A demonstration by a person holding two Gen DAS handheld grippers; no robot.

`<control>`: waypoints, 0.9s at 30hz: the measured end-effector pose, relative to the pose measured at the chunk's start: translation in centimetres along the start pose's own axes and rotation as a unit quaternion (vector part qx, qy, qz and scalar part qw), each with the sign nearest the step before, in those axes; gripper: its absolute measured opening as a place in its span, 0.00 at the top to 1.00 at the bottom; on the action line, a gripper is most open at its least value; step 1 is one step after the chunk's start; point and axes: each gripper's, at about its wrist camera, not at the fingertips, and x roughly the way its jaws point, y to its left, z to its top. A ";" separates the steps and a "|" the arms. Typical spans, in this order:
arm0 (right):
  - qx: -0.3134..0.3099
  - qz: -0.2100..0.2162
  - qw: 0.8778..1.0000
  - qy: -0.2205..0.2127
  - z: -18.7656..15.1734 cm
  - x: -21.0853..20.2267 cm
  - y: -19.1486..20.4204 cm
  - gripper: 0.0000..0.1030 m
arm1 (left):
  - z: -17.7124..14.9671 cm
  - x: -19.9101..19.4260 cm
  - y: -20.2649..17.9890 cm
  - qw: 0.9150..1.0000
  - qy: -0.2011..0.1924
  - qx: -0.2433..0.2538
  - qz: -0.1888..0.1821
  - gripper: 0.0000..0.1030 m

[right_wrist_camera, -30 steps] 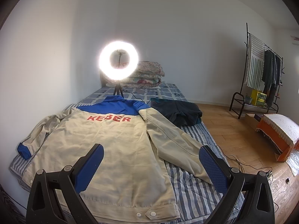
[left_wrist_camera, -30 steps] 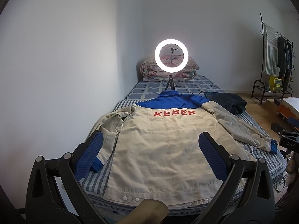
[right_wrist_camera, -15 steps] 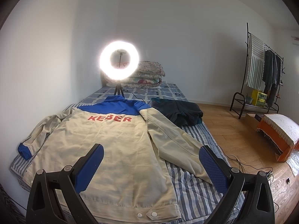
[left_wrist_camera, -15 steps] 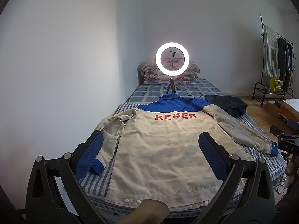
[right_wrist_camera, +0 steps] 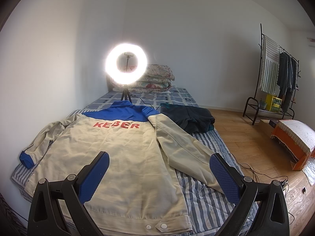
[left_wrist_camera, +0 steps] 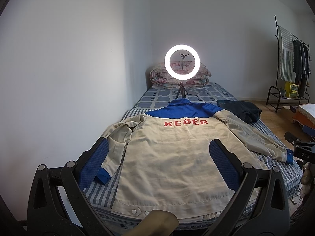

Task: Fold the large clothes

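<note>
On the striped bed (left_wrist_camera: 137, 112) lies a big tan jacket (left_wrist_camera: 171, 153), back side up and spread flat, both sleeves out. It looks soft and floppy (not heavy), so it should bend easily. Good spots to pinch are the blue cuffs and bottom hem. Left gripper (left_wrist_camera: 164, 165) and right gripper (right_wrist_camera: 159, 175) hang above it, fingers spread wide, holding nothing.

The left black plastic two-finger gripper (left_wrist_camera: 157, 165) has blue pads (left_wrist_camera: 223, 164) with a fine dotted texture on the inner side of each finger. Round silver screws sit at the joints of its black arms. The right black plastic two-finger gripper (right_wrist_camera: 157, 175) has the same blue pads (right_wrist_camera: 94, 179) and silver screws.
</note>
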 end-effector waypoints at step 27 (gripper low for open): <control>-0.004 0.017 1.000 0.003 0.0 0.6 1.4 0.00 | 0.0 0.9 1.3 1.000 0.011 -0.004 0.013 0.00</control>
